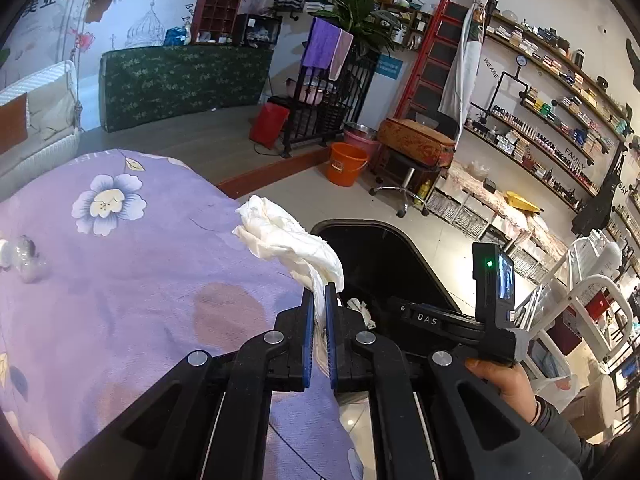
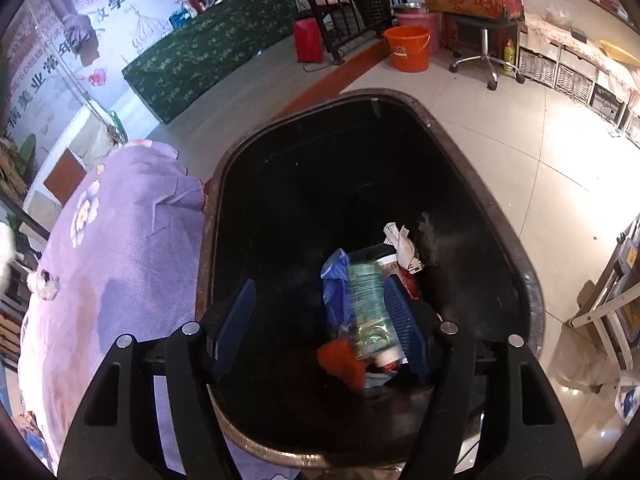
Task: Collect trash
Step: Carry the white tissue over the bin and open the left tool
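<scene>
A crumpled white tissue wad is clenched in the left claw beside the purple flowered cloth, while the right claw stands released over the black oval trash bin (a blurred green-labelled bottle between its spread blue pads).

bin right of bed, trash inside

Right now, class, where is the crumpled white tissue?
In the left wrist view, the tissue is pinched in the left gripper, held over the edge of the purple bedspread, just left of the black bin.
</scene>
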Motion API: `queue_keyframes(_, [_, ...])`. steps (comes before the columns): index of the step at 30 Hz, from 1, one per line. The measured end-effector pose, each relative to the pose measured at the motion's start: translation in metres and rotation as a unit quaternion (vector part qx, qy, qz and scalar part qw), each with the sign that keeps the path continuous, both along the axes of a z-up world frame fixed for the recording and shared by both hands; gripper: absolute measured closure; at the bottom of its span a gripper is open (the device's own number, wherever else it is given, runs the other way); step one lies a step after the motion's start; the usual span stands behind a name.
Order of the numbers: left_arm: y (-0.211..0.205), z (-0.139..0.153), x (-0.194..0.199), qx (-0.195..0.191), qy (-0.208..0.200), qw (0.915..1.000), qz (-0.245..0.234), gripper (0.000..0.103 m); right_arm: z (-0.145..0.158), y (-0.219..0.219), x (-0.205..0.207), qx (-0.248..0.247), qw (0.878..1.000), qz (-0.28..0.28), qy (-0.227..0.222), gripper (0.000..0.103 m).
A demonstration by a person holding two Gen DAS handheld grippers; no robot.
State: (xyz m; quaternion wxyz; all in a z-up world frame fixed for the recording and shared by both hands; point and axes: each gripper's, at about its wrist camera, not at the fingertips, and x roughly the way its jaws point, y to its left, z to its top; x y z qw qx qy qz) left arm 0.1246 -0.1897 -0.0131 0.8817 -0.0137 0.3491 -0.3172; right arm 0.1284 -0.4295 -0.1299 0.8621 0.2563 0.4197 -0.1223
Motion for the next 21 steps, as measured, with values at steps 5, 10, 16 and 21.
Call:
queue_keyframes(5, [-0.01,-0.001,0.0,0.003,0.002,0.9999,-0.013,0.097,0.012,-0.004,-0.016,0.0,1.0,-0.018,-0.018,0.035])
queue_keyframes(10, [-0.031,0.0,0.001,0.003,0.007,0.9992,-0.04,0.097,0.028,-0.011,-0.037,-0.002,0.998,-0.041,-0.04,0.034])
queue_keyframes(16, [-0.066,-0.001,0.003,0.003,0.013,0.9968,-0.079,0.097,0.051,-0.02,-0.058,-0.028,0.995,-0.067,-0.066,0.034])
queue_keyframes(21, [-0.096,-0.009,0.003,0.012,0.02,0.9932,-0.114,0.097,0.057,-0.03,-0.071,-0.035,0.993,-0.085,-0.073,0.033])
